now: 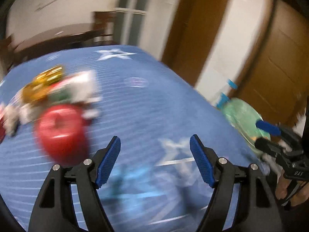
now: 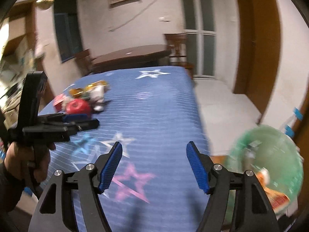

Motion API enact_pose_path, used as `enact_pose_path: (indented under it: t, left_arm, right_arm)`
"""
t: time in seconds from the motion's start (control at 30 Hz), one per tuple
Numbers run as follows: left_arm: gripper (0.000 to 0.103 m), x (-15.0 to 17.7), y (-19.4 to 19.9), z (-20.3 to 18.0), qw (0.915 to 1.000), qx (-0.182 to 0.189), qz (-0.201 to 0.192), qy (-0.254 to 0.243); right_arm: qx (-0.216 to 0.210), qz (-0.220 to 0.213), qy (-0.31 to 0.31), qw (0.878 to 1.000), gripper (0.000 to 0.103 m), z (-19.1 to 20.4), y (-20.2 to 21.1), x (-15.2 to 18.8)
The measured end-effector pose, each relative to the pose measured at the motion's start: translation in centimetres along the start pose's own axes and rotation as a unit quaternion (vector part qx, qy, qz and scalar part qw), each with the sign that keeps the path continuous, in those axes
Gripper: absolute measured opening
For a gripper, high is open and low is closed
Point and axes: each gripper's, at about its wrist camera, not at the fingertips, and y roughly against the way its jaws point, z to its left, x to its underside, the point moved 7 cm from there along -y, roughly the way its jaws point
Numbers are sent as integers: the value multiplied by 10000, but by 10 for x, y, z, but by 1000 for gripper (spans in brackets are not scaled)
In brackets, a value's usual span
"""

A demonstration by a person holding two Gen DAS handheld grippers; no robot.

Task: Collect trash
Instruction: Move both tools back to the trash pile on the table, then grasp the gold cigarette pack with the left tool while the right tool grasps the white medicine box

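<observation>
A pile of trash lies on the blue star-patterned mat [image 1: 146, 100]: a red round piece [image 1: 61, 133], gold foil [image 1: 44, 85] and white and green wrappers [image 1: 77, 89]. The pile also shows in the right wrist view [image 2: 85, 98]. My left gripper [image 1: 155, 160] is open and empty, just right of the red piece. My right gripper [image 2: 154, 166] is open and empty over the mat's near part. A green plastic trash bag [image 2: 268, 160] sits off the mat's right edge, with some trash inside; it also shows in the left wrist view [image 1: 243, 116].
A dark wooden table [image 2: 133, 55] and chairs stand behind the mat. A wooden door [image 1: 278, 63] is on the right. The left gripper shows from the side in the right wrist view [image 2: 77, 123]. Both views are blurred.
</observation>
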Motion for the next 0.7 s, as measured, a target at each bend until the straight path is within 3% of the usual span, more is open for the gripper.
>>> enact_pose_path:
  t: [0.03,0.1,0.17,0.27,0.4,0.5,0.57,0.7]
  left_arm:
    - [67,-3,9,24,9997,-49,-61,224]
    - [67,-9,23,48,9977,400,-149,536]
    - [72,-21,40,72,9969,16,-402,679]
    - [73,-35,57,90,9942,224,-586,872]
    - [74,-34,68,105,9939,226,-665,847]
    - [74,-39,65,130,9917,74,-693,1080]
    - [81,-48,56,148,9888,18,-663,1337]
    - [83,-65,23,171,9867,-428,-400,1519]
  right_arm:
    - [-154,27,30,9999,70,14,-12,-7]
    - [-332,48,64,9994,70,35,-28,-15]
    - [-483,77,118,9987,70,55,-45,-24]
    - [-649,97,169,9977,70,76,-58,-32]
    - [-721,117,206,9971,70,86,-68,-39]
    - [-784,144,222,9966,70,93,-77,-47]
    - [-817,158,233,9963,70,96,-84,-49]
    - [-931,200,227,9952,70,107,-92,-47]
